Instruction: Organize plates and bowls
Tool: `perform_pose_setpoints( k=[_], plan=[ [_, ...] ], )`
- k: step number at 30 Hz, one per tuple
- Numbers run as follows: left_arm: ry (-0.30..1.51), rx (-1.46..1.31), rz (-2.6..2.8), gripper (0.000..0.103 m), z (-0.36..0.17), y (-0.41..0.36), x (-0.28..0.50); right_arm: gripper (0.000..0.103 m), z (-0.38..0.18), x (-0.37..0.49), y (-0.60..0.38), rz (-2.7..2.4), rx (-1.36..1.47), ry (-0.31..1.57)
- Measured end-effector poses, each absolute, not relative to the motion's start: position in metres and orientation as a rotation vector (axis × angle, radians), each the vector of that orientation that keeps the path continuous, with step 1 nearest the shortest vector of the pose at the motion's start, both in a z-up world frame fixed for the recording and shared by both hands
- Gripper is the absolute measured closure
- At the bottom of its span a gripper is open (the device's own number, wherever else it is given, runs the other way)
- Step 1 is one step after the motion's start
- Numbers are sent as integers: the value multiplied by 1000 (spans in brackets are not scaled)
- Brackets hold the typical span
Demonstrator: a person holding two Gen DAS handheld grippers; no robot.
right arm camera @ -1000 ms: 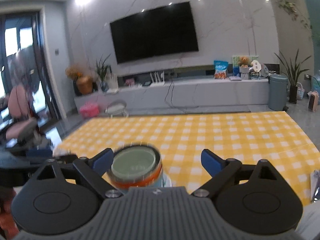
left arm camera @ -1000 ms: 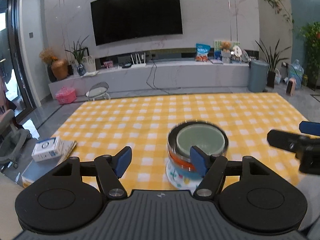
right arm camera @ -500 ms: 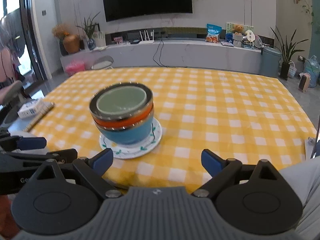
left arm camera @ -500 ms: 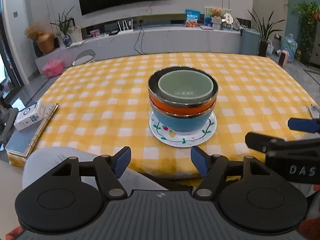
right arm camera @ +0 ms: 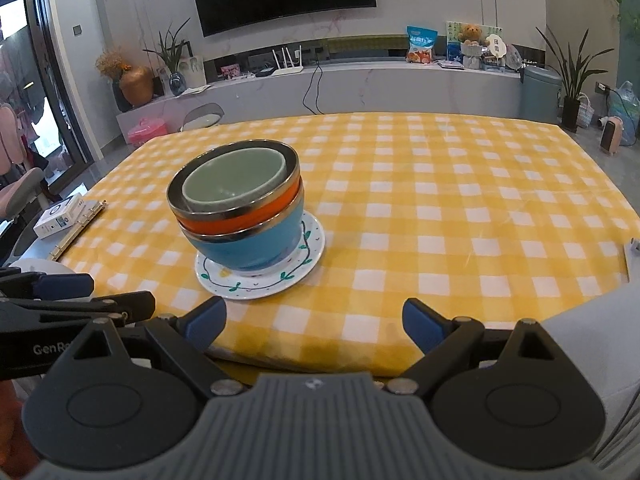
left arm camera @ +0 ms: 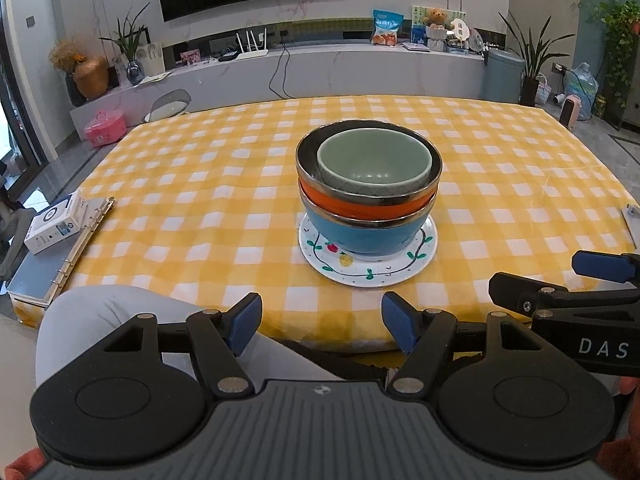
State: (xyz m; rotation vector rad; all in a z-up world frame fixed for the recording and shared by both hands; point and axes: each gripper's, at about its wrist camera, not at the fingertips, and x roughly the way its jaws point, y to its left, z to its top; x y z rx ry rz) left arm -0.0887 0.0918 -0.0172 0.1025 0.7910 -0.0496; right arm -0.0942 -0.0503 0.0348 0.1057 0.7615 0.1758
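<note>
Stack looks done: green bowl (left arm camera: pixel 374 162) nested in orange bowl (left arm camera: pixel 360 204) in blue bowl (left arm camera: pixel 360 232) on the floral plate (left arm camera: pixel 368 272), near table (left arm camera: pixel 180 184) edge, left gripper (left arm camera: pixel 320 322) and right gripper (right arm camera: pixel 314 322) both spread, empty, nothing left visible.

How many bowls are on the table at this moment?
3, nested in one stack on the floral plate: blue bowl at the bottom, orange bowl inside it, green bowl on top. Another could be hidden inside.

Bright, sharp, fisheye-warped edges
</note>
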Motion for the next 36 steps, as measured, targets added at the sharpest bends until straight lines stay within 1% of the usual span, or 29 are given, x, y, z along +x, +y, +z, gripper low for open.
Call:
perform_pose_setpoints(
  k=[9,36],
  plan=[
    [792,104,-45,23,-15,91,-89,10,37,-97,-53,174,113,735],
    [794,106,-46,23,-16,92,-89,8,33,-95,-50,177,109,748]
  ],
)
